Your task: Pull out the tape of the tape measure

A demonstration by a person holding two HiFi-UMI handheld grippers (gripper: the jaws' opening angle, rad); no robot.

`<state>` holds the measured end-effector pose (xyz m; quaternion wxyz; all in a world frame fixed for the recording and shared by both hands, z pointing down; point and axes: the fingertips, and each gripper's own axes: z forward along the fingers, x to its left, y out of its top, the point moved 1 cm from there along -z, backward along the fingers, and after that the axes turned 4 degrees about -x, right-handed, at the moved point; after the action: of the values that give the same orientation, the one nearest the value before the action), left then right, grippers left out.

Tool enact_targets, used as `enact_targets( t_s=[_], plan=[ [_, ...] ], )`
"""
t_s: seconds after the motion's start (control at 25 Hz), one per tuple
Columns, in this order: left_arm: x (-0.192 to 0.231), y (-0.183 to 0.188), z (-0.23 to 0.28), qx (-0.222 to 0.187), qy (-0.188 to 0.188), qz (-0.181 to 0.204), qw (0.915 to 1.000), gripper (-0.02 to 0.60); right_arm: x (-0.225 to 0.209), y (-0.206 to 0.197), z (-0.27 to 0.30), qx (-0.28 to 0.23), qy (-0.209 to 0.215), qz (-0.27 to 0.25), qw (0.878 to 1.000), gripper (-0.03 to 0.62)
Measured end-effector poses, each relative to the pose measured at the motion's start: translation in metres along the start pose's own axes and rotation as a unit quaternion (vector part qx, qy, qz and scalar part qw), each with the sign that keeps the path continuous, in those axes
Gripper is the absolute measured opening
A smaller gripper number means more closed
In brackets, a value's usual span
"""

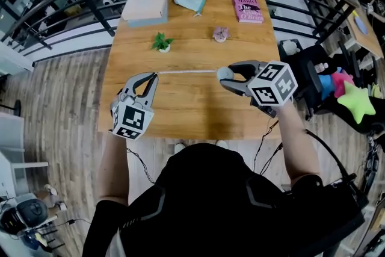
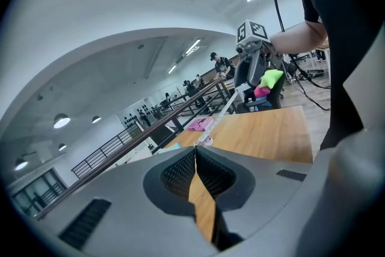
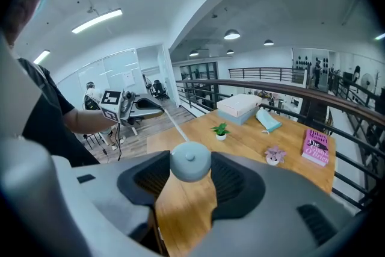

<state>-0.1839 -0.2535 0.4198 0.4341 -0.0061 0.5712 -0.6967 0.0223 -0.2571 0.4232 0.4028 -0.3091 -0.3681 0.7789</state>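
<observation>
The right gripper view shows clearly the round grey-blue tape measure [image 3: 190,162] clamped between the right gripper's [image 1: 227,79] fingers. The left gripper view shows the left gripper's [image 2: 195,148] fingers closed on the tape [image 1: 186,72] tip. The head view shows one tape stretched above the worktop [image 1: 192,108], plus one pink book [image 1: 247,8] and one potted plant [image 1: 161,42].

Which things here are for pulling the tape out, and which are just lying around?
For the job: tape measure case, in the right gripper; its tape, pinched by the left gripper.
Just lying about: little potted plant, potted pink flower, pink book, pale box, teal pouch.
</observation>
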Motion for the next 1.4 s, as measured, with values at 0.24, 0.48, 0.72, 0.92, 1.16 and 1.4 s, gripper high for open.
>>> enact_targets(
  t_s=[0.24,0.48,0.72,0.92,1.16,1.4],
  plan=[
    [0.010,-0.007,-0.011,0.006,0.006,-0.006,0.9999,0.032,0.005,0.006,0.001,-0.013,0.012,0.003,1.000,0.223],
    [0.032,-0.022,-0.025,0.015,0.031,-0.032,0.9989,0.032,-0.007,0.002,-0.010,-0.014,-0.010,0.010,1.000,0.223],
    [0.035,-0.029,-0.027,0.023,0.030,-0.026,0.9989,0.032,-0.008,0.002,-0.018,-0.022,-0.009,0.012,1.000,0.223],
    [0.044,-0.040,-0.033,0.031,0.041,-0.036,0.9980,0.032,-0.019,0.000,-0.027,-0.024,-0.027,0.018,0.999,0.223],
    [0.043,-0.038,-0.032,0.028,0.040,-0.037,0.9981,0.032,-0.019,-0.001,-0.027,-0.019,-0.026,0.017,0.999,0.222],
    [0.032,-0.027,-0.023,0.018,0.029,-0.030,0.9989,0.032,-0.015,0.000,-0.020,-0.016,-0.019,0.008,1.000,0.224]
  ],
)
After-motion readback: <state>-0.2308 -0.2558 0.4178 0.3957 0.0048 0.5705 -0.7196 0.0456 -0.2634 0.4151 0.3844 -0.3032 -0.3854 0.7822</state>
